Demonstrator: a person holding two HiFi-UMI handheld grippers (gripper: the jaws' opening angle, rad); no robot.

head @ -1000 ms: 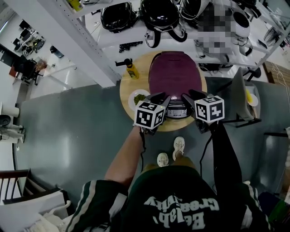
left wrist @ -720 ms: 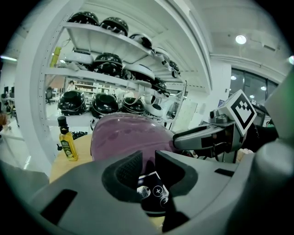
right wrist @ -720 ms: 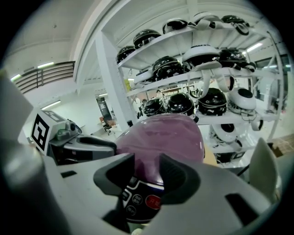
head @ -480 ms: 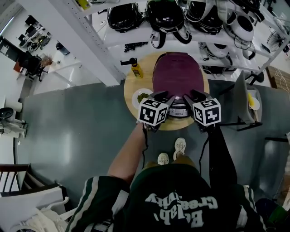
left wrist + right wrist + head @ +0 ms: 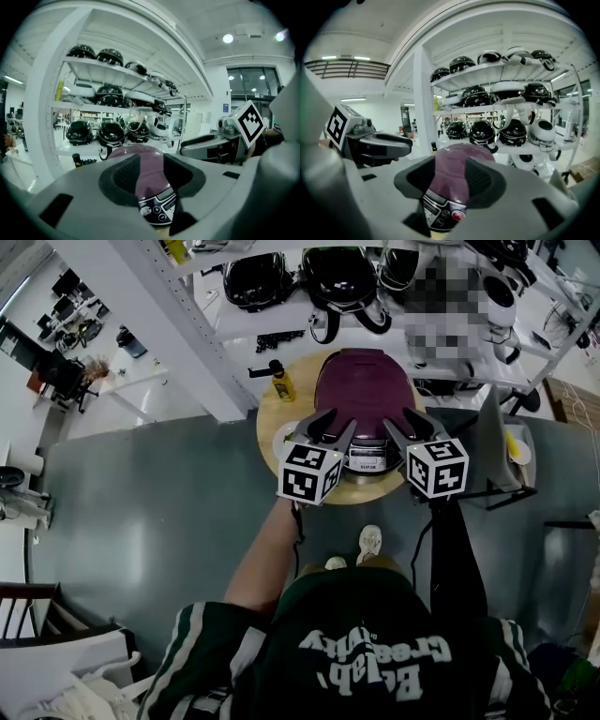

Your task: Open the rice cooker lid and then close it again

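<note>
The rice cooker (image 5: 361,390) has a purple lid that lies shut and a control panel (image 5: 363,462) at its front; it stands on a round wooden table (image 5: 270,418). Both grippers hover above the cooker's front edge without touching it. My left gripper (image 5: 330,425) is open over the front left, my right gripper (image 5: 403,423) open over the front right. Both pairs of jaws have just been opening, with nothing between them. In the left gripper view the cooker (image 5: 140,152) shows beyond the open left gripper (image 5: 151,173). The right gripper view frames the cooker (image 5: 457,157) between its open pads (image 5: 480,180).
A yellow bottle (image 5: 280,382) and a white plate of green food (image 5: 287,440) sit on the table left of the cooker. Behind stands a white shelf rack (image 5: 234,324) full of black helmets (image 5: 337,273). A stand with a tray (image 5: 511,442) is at the right.
Both grippers have lifted up off the cooker's front and their jaws stand wider apart. The lid stays shut.
</note>
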